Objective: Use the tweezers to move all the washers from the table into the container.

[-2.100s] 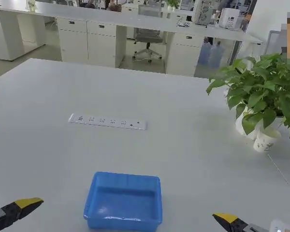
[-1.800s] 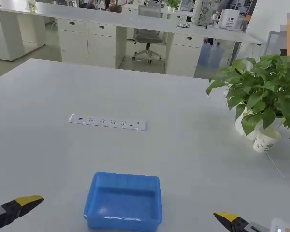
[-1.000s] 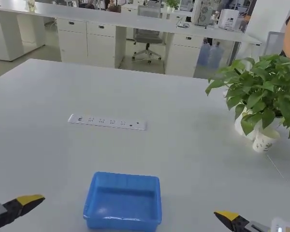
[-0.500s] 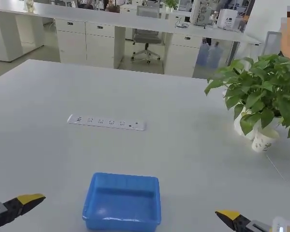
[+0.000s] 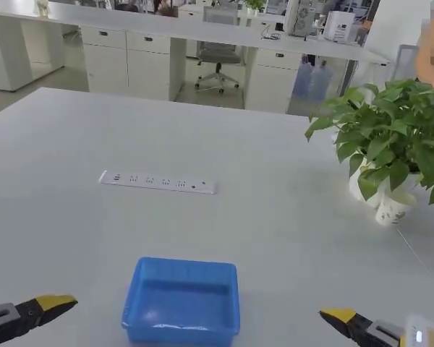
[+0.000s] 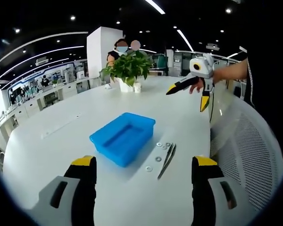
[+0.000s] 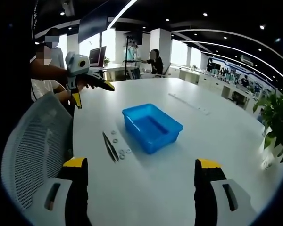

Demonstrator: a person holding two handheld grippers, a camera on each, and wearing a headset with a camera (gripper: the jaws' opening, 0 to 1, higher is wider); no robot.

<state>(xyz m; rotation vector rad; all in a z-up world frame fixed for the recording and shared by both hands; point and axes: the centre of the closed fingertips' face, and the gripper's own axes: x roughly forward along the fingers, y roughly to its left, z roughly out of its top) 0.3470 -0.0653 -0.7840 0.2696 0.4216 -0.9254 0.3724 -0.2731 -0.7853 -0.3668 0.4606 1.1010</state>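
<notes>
Lower centre of the left gripper view: yellow-tipped left gripper [image 6: 144, 162], jaws spread wide, nothing between them. Likewise the yellow-tipped right gripper [image 7: 141, 162] in its own view. Mid-frame there, rectangular blue plastic container [image 7: 153, 125] on white table [image 7: 217, 141]. Just left of it, slim metal tweezers [image 7: 110, 146] lying flat among small metal washers [image 7: 116, 140], perhaps five, hard to count.

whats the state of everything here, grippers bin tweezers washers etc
left gripper, open, empty
right gripper, open, empty
blue bin, upright, looks empty
tweezers, lying flat on the table, not held
washers, loose on the table beside the tweezers, outside the bin
power strip, flat on the table
plant, upright
</notes>
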